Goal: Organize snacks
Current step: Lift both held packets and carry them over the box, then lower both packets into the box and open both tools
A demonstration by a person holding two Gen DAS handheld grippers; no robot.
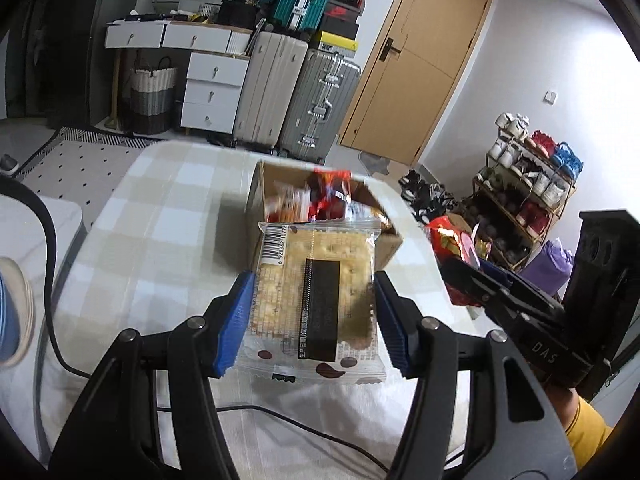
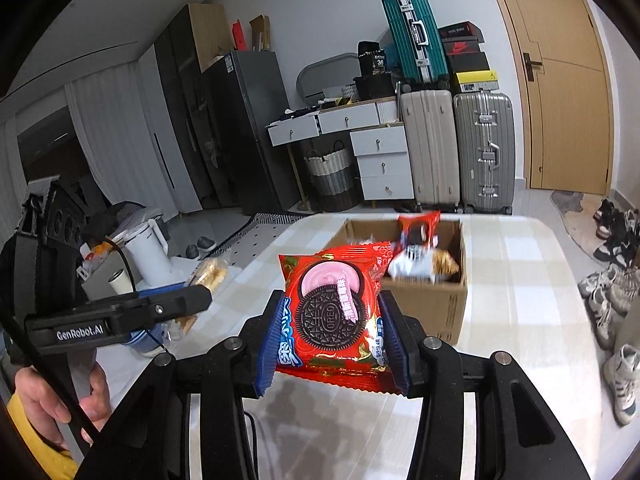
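Checked table (image 1: 132, 216), apparently snack-filled box (image 1: 380, 240)

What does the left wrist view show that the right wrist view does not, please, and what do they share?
Only the left wrist view: the left gripper shut on a clear cracker packet, and a shoe rack. Only the right wrist view: the right gripper shut on a red Oreo packet, a white kettle and a dark fridge. Both: the cardboard box of snacks on the checked tablecloth, suitcases, and the wooden door.
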